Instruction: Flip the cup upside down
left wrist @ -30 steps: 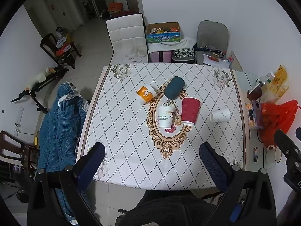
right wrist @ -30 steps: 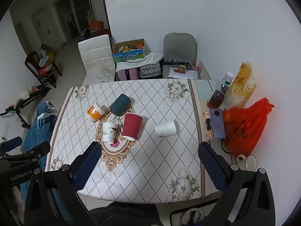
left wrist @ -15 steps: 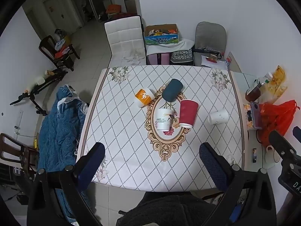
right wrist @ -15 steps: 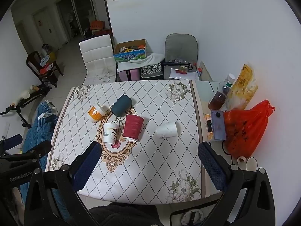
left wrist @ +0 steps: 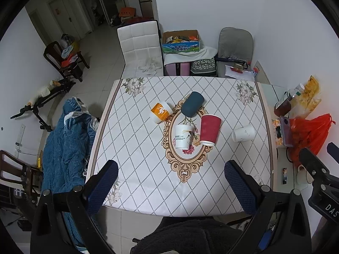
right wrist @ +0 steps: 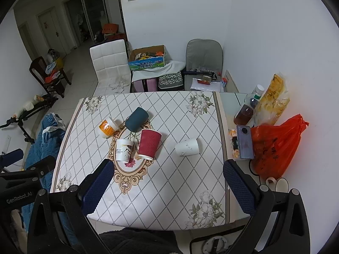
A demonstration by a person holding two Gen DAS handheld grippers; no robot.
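Observation:
Several cups lie on their sides on the patterned table (left wrist: 135, 148): an orange cup (left wrist: 161, 110), a dark teal cup (left wrist: 192, 103), a white printed cup (left wrist: 183, 136), a red ribbed cup (left wrist: 209, 129) and a plain white cup (left wrist: 243, 133). The right wrist view shows them too: orange cup (right wrist: 107, 126), teal cup (right wrist: 136, 119), printed cup (right wrist: 123, 150), red cup (right wrist: 149, 141), plain white cup (right wrist: 187, 147). My left gripper (left wrist: 171, 180) and right gripper (right wrist: 168, 180) are open and empty, high above the table's near edge.
A red plastic bag (right wrist: 275, 146), a phone (right wrist: 245, 141), a bottle (right wrist: 246, 109) and a yellow packet (right wrist: 272, 100) crowd the right side shelf. A white chair (left wrist: 141, 46) and grey chair (left wrist: 235, 46) stand behind the table. A blue blanket (left wrist: 65, 144) lies left.
Both grippers have risen and drawn back a little, so the table looks smaller and farther. The cups have not moved. Both stay open.

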